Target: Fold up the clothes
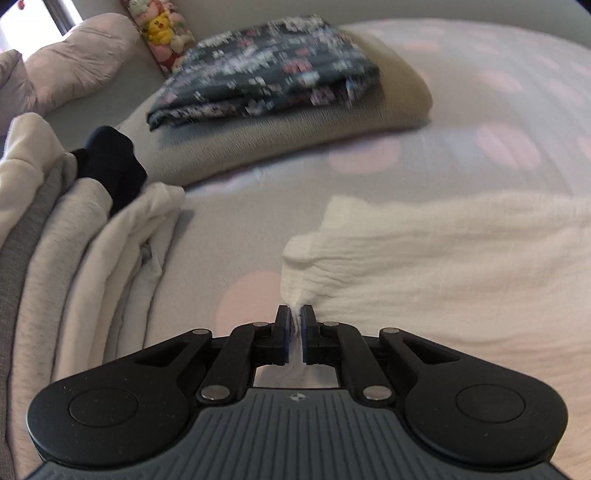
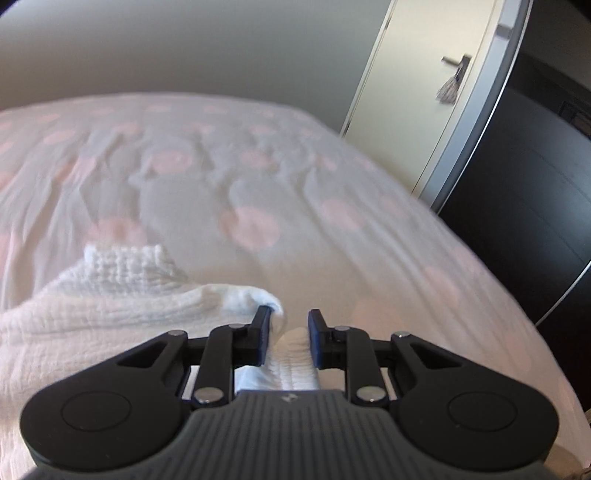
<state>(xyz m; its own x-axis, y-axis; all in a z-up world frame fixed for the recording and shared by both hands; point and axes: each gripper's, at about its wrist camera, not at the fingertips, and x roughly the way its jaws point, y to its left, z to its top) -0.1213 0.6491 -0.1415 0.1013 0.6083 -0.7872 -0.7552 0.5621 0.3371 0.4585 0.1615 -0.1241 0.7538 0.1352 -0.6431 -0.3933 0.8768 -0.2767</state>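
Observation:
A white crinkled garment [image 1: 443,251] lies spread on the pink-dotted bed sheet [image 1: 229,236]. My left gripper [image 1: 295,314] is shut on a pinched corner of its left edge, the cloth squeezed thin between the blue pads. In the right wrist view the same white garment [image 2: 122,295] lies to the left on the sheet [image 2: 240,177]. My right gripper [image 2: 290,321] holds a thick bunched fold of it; the cloth fills the narrow gap between the pads and runs back under the gripper body.
A dark patterned folded garment [image 1: 266,70] rests on a beige folded one [image 1: 295,125] at the back. Unfolded grey and cream clothes [image 1: 74,229] with a navy piece [image 1: 110,162] are heaped at left. Plush toys [image 1: 162,29] lean at the wall. A door [image 2: 424,92] and dark wardrobe [image 2: 535,184] stand past the bed's right edge.

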